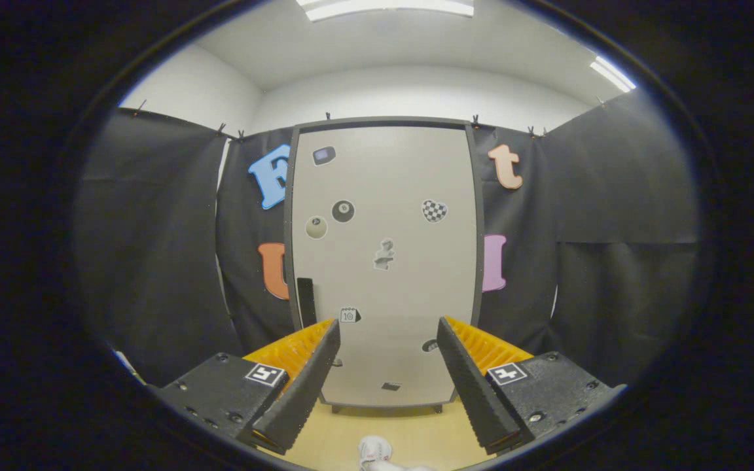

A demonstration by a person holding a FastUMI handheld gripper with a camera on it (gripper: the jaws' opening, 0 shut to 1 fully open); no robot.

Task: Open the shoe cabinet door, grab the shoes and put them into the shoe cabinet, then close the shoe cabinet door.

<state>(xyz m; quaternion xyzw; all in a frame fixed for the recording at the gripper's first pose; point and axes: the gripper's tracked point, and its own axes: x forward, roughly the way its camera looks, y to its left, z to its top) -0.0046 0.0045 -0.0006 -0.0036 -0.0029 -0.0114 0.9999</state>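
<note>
A tall pale shoe cabinet (383,261) with a dark frame stands straight ahead against the booth wall, its door shut. Several small stickers dot the door. A dark vertical handle (305,301) sits at the door's left edge, just above my left finger. My gripper (387,337) is open, nothing between its fingers, and the cabinet's lower half shows in the gap. A white shoe (375,453) lies on the wooden floor below and between the fingers, only its toe visible.
Black cloth walls close in on the left and right of the cabinet. Light wooden floor (410,428) runs from the cabinet's short feet toward me. White wall and ceiling lights show above.
</note>
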